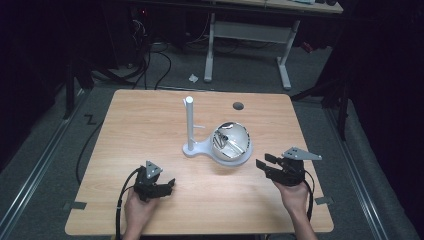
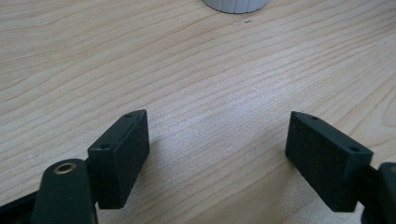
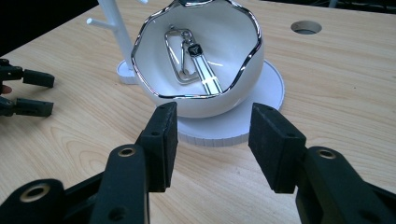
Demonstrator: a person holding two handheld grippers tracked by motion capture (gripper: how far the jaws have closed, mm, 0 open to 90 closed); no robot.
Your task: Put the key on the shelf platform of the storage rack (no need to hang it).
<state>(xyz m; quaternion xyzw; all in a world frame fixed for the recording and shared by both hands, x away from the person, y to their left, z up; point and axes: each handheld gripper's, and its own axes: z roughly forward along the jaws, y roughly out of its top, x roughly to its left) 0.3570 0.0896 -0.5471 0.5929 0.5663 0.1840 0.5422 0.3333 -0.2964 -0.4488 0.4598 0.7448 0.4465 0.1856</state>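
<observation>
A white bowl [image 3: 201, 100] w/ a wavy chrome rim sits on the round plate of a white stand [image 3: 261, 100] near the middle of a light wooden table [image 1: 150, 125]; inside it lies a metal key clip w/ a striped strap [image 3: 191, 63], resting on the bowl's floor. The stand's thin post [image 1: 190, 122] rises upright just left of the bowl in the high view, a short peg jutting from its side. The right gripper [image 1: 267, 167] hovers just beside the bowl at its right, held low over the tabletop by the right hand [image 1: 295, 192], forearm coming up from the table's near edge; it points toward the bowl, jaws spread w/ nothing between them, and in the right gripper view they frame the bowl's near wall w/o touching it. The left gripper [image 1: 170, 186] sits well apart at the near left, gripped by the left hand [image 1: 137, 207], pointing across the table toward the right; its jaws stand wide open over bare wood, the stand's plate edge showing at the top of the left gripper view.
</observation>
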